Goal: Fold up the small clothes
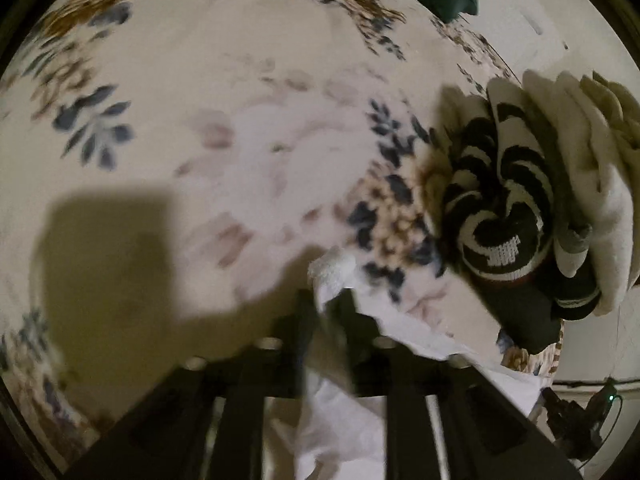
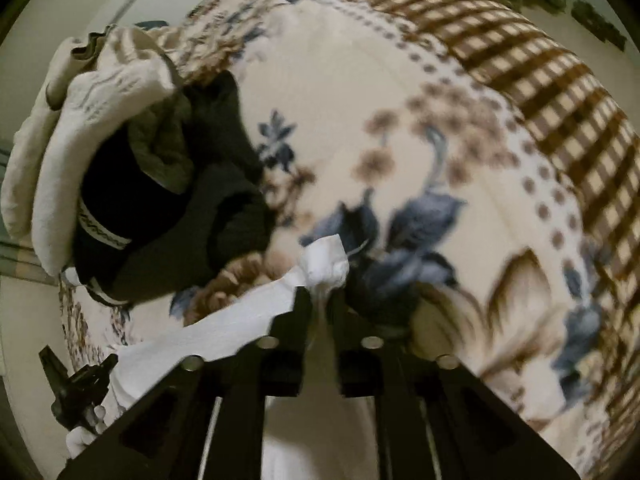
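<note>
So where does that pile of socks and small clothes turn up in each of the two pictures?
Left wrist view: the clothes pile sits at the right edge, with a black-and-white striped piece in front.
Right wrist view: the same pile is at the left edge, cream pieces over black ones.
Shared landmark: the white cloth bunched between the claw fingers at bottom centre of both views, over the floral blanket.

A home, most likely a bedroom. A soft floral blanket [image 2: 400,92] in cream, blue and brown, with a brown checked border [image 2: 560,92], fills both views like bedding. On the blanket lies a heap of small clothes [image 1: 520,200]: cream pieces, a black-and-white striped knit, dark socks. Past the blanket's edge, a plain pale floor [image 2: 52,24] shows.
</note>
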Motion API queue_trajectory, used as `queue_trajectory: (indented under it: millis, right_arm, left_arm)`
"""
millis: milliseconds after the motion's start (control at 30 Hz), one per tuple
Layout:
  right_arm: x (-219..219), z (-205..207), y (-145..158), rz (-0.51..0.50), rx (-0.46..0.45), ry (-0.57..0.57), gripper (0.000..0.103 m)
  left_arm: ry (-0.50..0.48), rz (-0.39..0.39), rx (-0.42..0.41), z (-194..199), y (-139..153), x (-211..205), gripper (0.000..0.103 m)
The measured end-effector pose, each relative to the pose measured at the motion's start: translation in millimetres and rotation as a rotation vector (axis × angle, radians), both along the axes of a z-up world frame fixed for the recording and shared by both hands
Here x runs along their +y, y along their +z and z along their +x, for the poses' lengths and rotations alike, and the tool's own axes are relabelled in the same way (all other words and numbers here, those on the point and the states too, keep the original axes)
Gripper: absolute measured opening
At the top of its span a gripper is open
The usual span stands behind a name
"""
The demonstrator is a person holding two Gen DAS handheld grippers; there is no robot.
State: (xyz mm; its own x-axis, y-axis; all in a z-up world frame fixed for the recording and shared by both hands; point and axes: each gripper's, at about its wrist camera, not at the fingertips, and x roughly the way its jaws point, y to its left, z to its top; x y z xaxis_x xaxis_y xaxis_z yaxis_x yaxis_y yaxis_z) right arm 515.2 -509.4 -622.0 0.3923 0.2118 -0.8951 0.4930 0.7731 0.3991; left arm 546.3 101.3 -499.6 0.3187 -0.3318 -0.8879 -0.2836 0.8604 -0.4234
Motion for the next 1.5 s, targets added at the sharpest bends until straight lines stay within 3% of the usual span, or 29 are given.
queue_trajectory:
  millis: [33, 67, 100, 200, 267, 400, 433, 467, 500, 533, 600, 667, 733, 867, 933, 1000, 1033, 1100, 1133, 1233, 1333, 1500]
  right_arm:
    - [0.0, -7.3, 4.5, -0.009, -0.003, -0.001, 0.042]
    - [-0.2, -15.3, 9.0, -0.013, -0.001, -0.004, 0.048]
    - [-0.6, -25.6, 13.6, -0.007, -0.006, -0.010, 0.050]
    - [-2.1, -62.6, 18.9, 0.046, -0.004, -0.024, 0.051]
    - [-3.5, -85.2, 6.9, 0.122, 0.025, -0.035, 0.051]
    - [0.5, -102.5, -24.8, 0.257, 0.076, -0.049, 0.051]
    - [3.0, -104.5, -31.6, 0.323, 0.065, -0.052, 0.043]
    - [6.4, -105.9, -35.1, 0.355, 0.054, -0.051, 0.030]
    - [9.6, -106.4, -35.3, 0.338, 0.061, -0.043, 0.006]
    - [13.3, -105.0, -35.9, 0.310, 0.081, -0.020, 0.005]
    - [10.9, -106.3, -32.8, 0.252, 0.089, -0.015, 0.004]
    - [1.1, -109.0, -28.6, 0.177, 0.107, -0.033, 0.004]
    - [-13.4, -114.0, -30.1, 0.152, 0.126, -0.069, 0.004]
    - [-15.5, -119.2, -22.2, 0.152, 0.124, -0.025, 0.004]
    - [-11.0, -125.8, -16.7, 0.130, 0.149, -0.027, 0.008]
    - [-8.8, -131.6, -12.2, 0.142, 0.142, -0.055, 0.015]
    - [-8.2, -138.4, -9.6, 0.159, 0.126, -0.080, 0.031]
    - [-3.1, -154.6, -6.6, 0.229, 0.076, -0.125, 0.054]
    - [2.9, -160.0, -8.4, 0.275, 0.055, -0.138, 0.057]
    - [31.5, -166.4, -33.6, 0.394, 0.050, -0.133, 0.058]
    - [45.1, -167.2, -63.8, 0.488, 0.027, -0.179, 0.058]
    - [52.5, -156.2, -95.6, 0.581, -0.118, -0.282, 0.059]
  left_arm:
    - [0.013, -0.018, -0.005, -8.3, 3.9, 5.0, 0.037]
    - [0.039, -0.047, -0.005, -23.8, 8.9, 13.0, 0.048]
    - [0.059, -0.068, -0.006, -36.2, 11.9, 17.9, 0.052]
    - [0.101, -0.140, 0.030, -82.3, 13.4, 26.3, 0.053]
    - [0.116, -0.188, 0.060, -109.0, 9.2, 23.2, 0.053]
    - [0.058, -0.176, 0.126, -133.7, -9.3, -4.2, 0.052]
    - [0.036, -0.163, 0.130, -137.1, -12.5, -12.9, 0.050]
    - [0.014, -0.140, 0.120, -139.8, -12.3, -19.1, 0.043]
    - [-0.026, -0.096, 0.103, -141.6, -10.9, -27.8, 0.018]
    - [-0.065, -0.056, 0.098, -142.6, -9.5, -34.3, 0.011]
    - [-0.109, 0.017, 0.083, -147.9, -5.7, -37.9, 0.006]
    - [-0.121, 0.087, 0.105, -151.8, -7.3, -29.1, 0.005]
    - [-0.085, 0.100, 0.127, -156.0, -9.8, -11.5, 0.005]
    - [0.029, -0.002, 0.142, -167.6, 2.0, 19.6, 0.007]
    - [0.075, -0.095, 0.142, -175.8, 12.4, 19.1, 0.016]
    - [0.107, -0.187, 0.137, -184.0, 18.9, 11.9, 0.053]
    - [0.125, -0.250, 0.129, -189.3, 21.4, 4.0, 0.062]
    - [0.153, -0.380, 0.123, -197.7, 20.5, -14.8, 0.063]
    - [0.156, -0.434, 0.126, -198.7, 16.0, -24.9, 0.064]
    - [0.183, -0.521, 0.148, -197.8, -7.4, -62.0, 0.064]
    - [0.213, -0.533, 0.159, -191.8, -36.5, -89.8, 0.064]
    - [0.336, -0.561, 0.122, -188.8, -50.3, -90.0, 0.064]
